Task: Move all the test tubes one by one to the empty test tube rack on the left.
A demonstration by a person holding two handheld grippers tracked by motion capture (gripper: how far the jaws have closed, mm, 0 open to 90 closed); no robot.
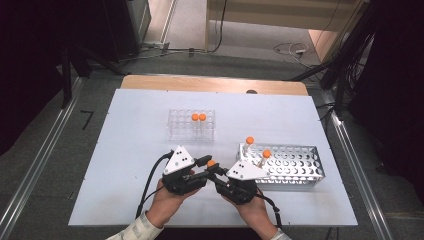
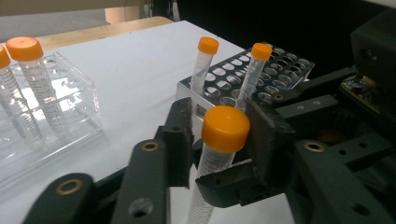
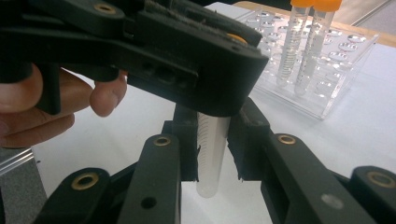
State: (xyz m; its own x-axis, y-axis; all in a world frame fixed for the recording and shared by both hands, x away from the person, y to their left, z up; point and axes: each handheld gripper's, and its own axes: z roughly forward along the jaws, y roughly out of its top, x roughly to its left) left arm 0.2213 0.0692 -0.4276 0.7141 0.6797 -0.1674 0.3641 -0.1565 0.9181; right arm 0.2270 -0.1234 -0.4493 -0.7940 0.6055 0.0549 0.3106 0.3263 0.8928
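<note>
Clear plastic tube with orange screw cap [image 2: 219, 140] held upright above white table [image 1: 135, 165], between both grippers. Right gripper [image 3: 212, 154] pinches tube body; left gripper [image 2: 219, 133] clamps cap. Judged light, rigid, slippery: grip body mid-length, cap by rim.

Left gripper [image 1: 202, 161]: black linked jaws, brass-ringed pivot holes, white three-cornered plate with black dots
Right gripper [image 1: 216, 171]: same build, black, dotted white plate
Cables: black, trailing toward sleeves
Sleeves: pale, faintly checked cuffs
</note>
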